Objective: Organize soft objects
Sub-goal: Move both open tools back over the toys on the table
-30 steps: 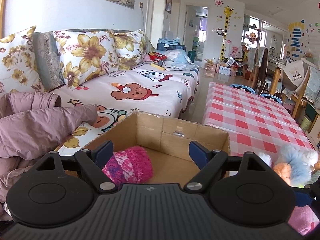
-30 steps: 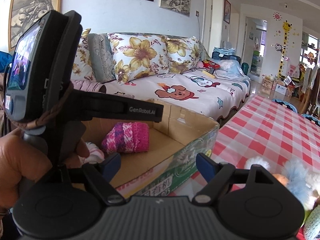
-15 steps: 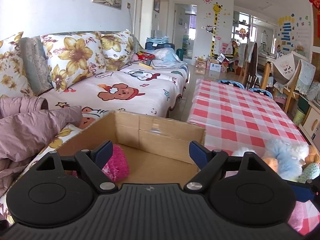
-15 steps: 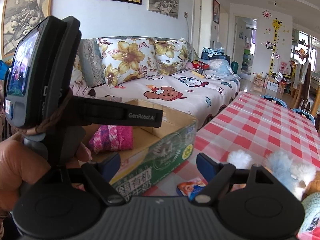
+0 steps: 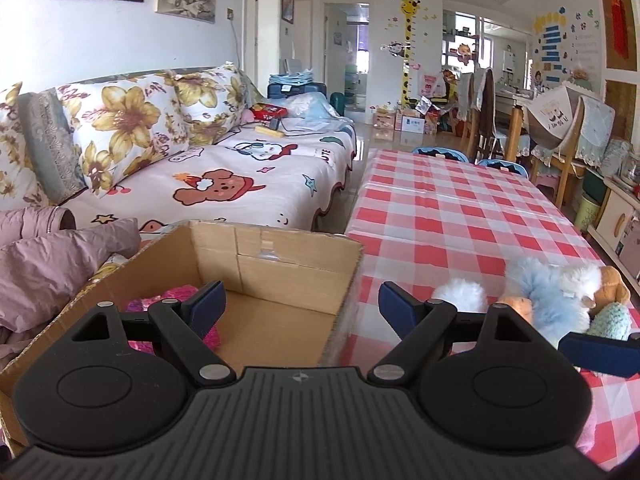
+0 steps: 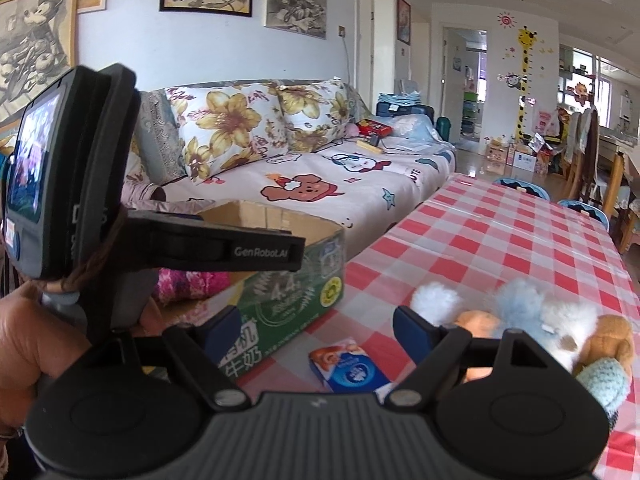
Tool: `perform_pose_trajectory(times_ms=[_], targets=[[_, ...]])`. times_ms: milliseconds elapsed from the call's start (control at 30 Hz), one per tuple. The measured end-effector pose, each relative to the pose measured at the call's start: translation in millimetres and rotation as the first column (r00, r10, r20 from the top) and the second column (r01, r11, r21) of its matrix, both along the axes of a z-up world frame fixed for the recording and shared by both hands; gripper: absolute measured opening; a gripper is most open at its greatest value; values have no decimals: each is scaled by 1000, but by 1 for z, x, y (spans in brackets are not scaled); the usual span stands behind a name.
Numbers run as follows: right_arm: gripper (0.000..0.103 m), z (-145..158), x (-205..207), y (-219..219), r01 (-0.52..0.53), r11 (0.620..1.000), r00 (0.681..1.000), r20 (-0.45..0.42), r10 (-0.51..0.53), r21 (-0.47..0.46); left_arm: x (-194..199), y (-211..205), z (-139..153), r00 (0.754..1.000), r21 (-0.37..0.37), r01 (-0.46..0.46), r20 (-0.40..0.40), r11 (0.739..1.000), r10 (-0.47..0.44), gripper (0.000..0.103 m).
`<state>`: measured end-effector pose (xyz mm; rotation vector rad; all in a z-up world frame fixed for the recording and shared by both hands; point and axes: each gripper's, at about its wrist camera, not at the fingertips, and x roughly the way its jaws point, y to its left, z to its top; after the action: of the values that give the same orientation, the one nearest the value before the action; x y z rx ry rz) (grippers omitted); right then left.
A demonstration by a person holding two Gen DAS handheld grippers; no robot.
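Plush toys [image 6: 532, 320] crowd beside blue packet [image 6: 348, 368] and box [image 6: 296, 292], both jaws released

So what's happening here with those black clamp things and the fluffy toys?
A person is sorting soft things into a cardboard box on a checked table. A pink knitted piece already lies inside. Both the left gripper and the right gripper are open and empty; the plush toys wait on the table.

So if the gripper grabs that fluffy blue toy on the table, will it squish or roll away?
The fluffy blue toy looks like long soft fur, so it probably squishes and feels light. It leans against other plush toys, so it likely won't roll, though neighbours may shift.
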<state>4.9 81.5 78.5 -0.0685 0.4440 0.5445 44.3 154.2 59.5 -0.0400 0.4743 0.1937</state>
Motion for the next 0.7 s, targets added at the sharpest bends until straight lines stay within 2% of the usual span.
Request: perform_pose_trajectory(times_ms=[400, 700], targets=[[84, -3, -3, -28, 47, 999, 999, 0, -47, 16, 2, -7, -5, 999, 35, 52, -10, 998, -51, 103], [84, -4, 1, -64, 128, 991, 992, -14, -128, 45, 5, -10, -8, 994, 20, 110, -18, 994, -110, 103]])
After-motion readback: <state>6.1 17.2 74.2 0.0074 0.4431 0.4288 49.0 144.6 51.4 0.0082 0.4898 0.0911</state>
